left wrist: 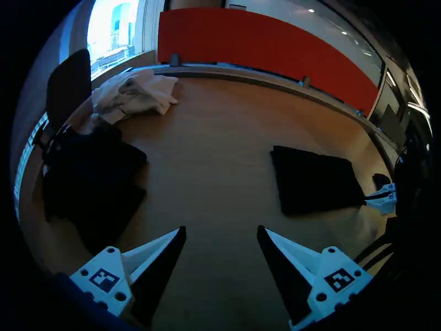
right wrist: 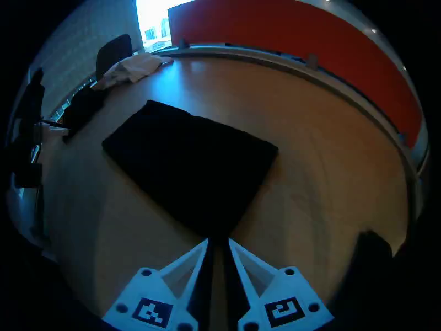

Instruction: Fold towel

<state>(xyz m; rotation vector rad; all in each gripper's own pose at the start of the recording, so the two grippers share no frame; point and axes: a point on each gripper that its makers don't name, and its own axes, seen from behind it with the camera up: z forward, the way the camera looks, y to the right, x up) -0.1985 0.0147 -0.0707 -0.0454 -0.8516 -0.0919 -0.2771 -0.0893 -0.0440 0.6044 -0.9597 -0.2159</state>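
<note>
- Towel (left wrist: 314, 179), left gripper view: a black towel lies flat on the wooden table (left wrist: 220, 138), right of centre and well ahead of the fingers.
- The left gripper (left wrist: 220, 237) hangs over bare wood with its two fingers spread wide and nothing between them.
- The right gripper (left wrist: 381, 198) shows small at the towel's far right corner, touching or nearly touching it.
- A heap of white cloth (left wrist: 135, 91) sits at the table's far left, near a dark chair (left wrist: 69, 85). A heap of dark cloth (left wrist: 93, 176) lies closer, on the left.
- A red panel (left wrist: 264, 47) runs along the table's far edge.
- Right gripper view: the towel (right wrist: 193, 165) is spread out as a flat dark shape, and its near corner points at the fingertips.
- The right gripper (right wrist: 219, 244) has its fingers drawn close, with a narrow slit between them. Its tips are at that corner, but I cannot tell whether they pinch the cloth.
- The white cloth (right wrist: 135, 66) and the chair (right wrist: 113, 52) lie far off at the upper left.
</note>
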